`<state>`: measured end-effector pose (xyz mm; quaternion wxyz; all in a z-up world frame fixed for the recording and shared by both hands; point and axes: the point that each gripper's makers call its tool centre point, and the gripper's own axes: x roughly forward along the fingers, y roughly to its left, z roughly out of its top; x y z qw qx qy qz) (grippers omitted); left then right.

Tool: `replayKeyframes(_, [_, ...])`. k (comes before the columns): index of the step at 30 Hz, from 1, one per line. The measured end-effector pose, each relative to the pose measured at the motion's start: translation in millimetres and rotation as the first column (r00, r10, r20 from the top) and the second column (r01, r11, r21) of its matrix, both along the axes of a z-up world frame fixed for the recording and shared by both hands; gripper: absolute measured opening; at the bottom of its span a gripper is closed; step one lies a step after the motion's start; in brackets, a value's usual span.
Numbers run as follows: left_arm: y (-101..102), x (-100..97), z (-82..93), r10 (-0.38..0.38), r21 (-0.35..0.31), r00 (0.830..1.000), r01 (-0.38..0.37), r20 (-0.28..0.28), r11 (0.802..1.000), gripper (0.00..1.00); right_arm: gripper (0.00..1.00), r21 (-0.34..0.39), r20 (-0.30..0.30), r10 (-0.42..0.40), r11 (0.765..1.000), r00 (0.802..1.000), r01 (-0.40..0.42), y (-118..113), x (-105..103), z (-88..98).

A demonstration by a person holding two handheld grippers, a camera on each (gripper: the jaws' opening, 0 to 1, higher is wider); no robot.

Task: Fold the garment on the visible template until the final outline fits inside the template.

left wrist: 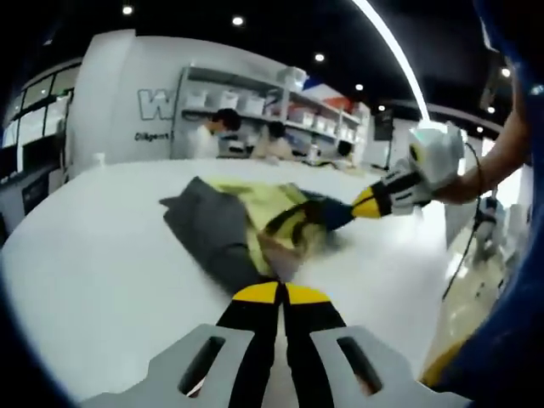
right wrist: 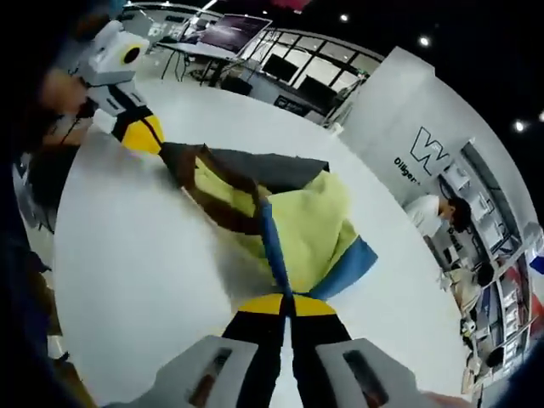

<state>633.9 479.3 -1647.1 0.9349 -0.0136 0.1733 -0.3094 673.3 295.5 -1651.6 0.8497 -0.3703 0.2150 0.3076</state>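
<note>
A garment [left wrist: 223, 223] in grey, yellow, blue and brown lies bunched on the white table [left wrist: 110, 255]. In the left gripper view, my left gripper [left wrist: 279, 294] is shut on its near edge. My right gripper [left wrist: 355, 205] comes in from the right and is shut on the blue part, with a person's hand behind it. In the right gripper view, my right gripper [right wrist: 286, 304] pinches the blue strip of the garment [right wrist: 310, 225]. Across the cloth, my left gripper [right wrist: 157, 144] holds the brown and grey corner. The cloth hangs slack between the two grippers.
The white table [right wrist: 136, 272] spreads wide around the garment, and its edge curves close at the left. Shelves [left wrist: 255, 104] with people [left wrist: 223, 129] stand beyond the far side. Desks with screens [right wrist: 229, 32] stand behind the table.
</note>
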Motion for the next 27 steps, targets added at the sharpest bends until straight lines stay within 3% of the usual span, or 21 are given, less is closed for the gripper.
replayKeyframes(4, [1.4, 1.2, -0.6, 0.0, -0.003, 1.0, 0.0, -0.005, 1.0, 0.02, 0.1, 0.011, 0.034, -0.009, 1.0, 0.999, 0.009, 11.5, -7.7, -5.9])
replayKeyframes(6, [1.0, 1.8, 0.0, -0.002, -0.007, 1.0, 0.002, -0.005, 1.0, 0.02, 0.19, 0.027, 0.046, -0.007, 1.0, 0.999, 0.006, 23.6, -4.9, -8.3])
replayKeyframes(11, [1.3, 3.8, 3.7, 0.004, -0.019, 1.0, -0.004, -0.001, 1.0, 0.02, 0.29, 0.017, 0.09, 0.017, 1.0, 0.996, -0.018, 50.5, 2.7, -12.6])
replayKeyframes(12, [1.4, 4.0, 4.7, 0.007, -0.024, 1.0, -0.007, -0.002, 1.0, 0.02, 0.29, 0.04, 0.093, 0.001, 0.999, 0.996, -0.004, 52.6, 2.4, -13.3])
replayKeyframes(13, [1.9, 4.0, 4.1, 0.01, -0.025, 1.0, -0.01, -0.004, 1.0, 0.02, 0.28, 0.017, 0.125, 0.039, 0.999, 0.991, -0.042, 63.1, 5.8, -12.6])
replayKeyframes(15, [2.5, 4.0, 3.3, 0.012, -0.026, 1.0, -0.012, -0.005, 1.0, 0.02, 0.29, 0.013, 0.138, 0.042, 0.999, 0.99, -0.044, 67.2, 8.1, -13.1])
replayKeyframes(16, [3.2, 4.3, 3.1, 0.015, -0.028, 1.0, -0.015, -0.003, 0.999, 0.02, 0.3, -0.001, 0.172, 0.024, 1.0, 0.985, -0.025, 68.6, 14.8, -10.6])
replayKeyframes(20, [3.8, 4.0, 4.1, 0.021, -0.026, 1.0, -0.021, -0.001, 0.999, 0.02, 0.19, -0.04, 0.211, -0.024, 0.999, 0.977, 0.033, 52.7, 26.0, -4.0])
replayKeyframes(27, [5.8, 4.8, 5.1, 0.024, -0.018, 1.0, -0.024, 0.006, 1.0, 0.02, 0.04, -0.093, 0.198, -0.089, 0.99, 0.976, 0.109, 4.0, 31.1, -3.9])
